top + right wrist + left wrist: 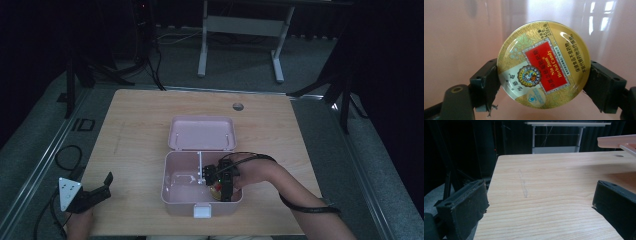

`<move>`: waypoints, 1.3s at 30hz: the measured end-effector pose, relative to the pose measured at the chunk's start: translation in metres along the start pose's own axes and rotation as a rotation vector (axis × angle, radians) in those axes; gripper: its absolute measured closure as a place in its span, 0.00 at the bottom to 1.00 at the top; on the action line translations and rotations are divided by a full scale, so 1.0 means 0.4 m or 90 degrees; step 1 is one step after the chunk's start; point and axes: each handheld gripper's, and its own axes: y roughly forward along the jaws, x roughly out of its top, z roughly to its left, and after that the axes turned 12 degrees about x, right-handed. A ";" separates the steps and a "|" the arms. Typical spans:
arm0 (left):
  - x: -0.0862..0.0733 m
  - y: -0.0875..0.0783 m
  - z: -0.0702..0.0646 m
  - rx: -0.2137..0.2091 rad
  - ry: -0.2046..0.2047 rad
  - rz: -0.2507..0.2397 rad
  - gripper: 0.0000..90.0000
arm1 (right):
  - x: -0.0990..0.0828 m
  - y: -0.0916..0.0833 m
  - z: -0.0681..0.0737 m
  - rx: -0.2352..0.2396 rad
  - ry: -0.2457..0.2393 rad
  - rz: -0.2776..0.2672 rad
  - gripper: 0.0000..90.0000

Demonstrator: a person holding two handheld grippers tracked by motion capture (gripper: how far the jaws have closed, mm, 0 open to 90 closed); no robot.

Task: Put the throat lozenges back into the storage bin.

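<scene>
While inside the box, right gripper clamps tin.

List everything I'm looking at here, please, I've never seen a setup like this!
Table: one, light wood, centre, with a round hole near its far edge.
Storage box: one, pale pink, mid-table, lid open and tilted back, white latch at front.
Candy tin: one, round, gold with red label, inside the box's right compartment, clamped by the right tongs.
Desk frame: one, white, on the floor beyond.
Left tongs: black, open, at the table's near-left corner.
Right tongs: black, reaching into the box.
</scene>
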 end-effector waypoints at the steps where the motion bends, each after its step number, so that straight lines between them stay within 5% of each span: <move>1: 0.000 0.000 0.000 0.000 -0.001 0.000 0.00 | 0.001 0.004 -0.003 0.002 0.001 0.002 0.22; 11: 0.000 0.000 0.000 -0.001 -0.001 0.000 0.00 | 0.019 0.045 -0.022 0.007 0.011 0.058 0.22; 13: 0.000 0.000 0.001 -0.002 -0.001 -0.001 0.00 | 0.022 0.051 -0.026 0.031 0.019 0.061 0.22; 21: 0.000 0.000 0.001 -0.004 -0.001 -0.001 0.00 | 0.020 0.054 -0.032 0.047 0.028 0.058 0.21; 31: 0.000 0.000 0.000 -0.002 0.000 -0.002 0.00 | 0.005 0.004 -0.015 0.028 0.023 0.007 0.17; 36: 0.000 0.000 0.000 -0.003 0.000 -0.002 0.00 | -0.018 -0.068 0.009 0.029 0.015 -0.071 0.13; 39: 0.000 0.000 0.000 -0.002 -0.001 -0.003 0.00 | -0.038 -0.110 0.027 -0.001 0.006 -0.110 0.13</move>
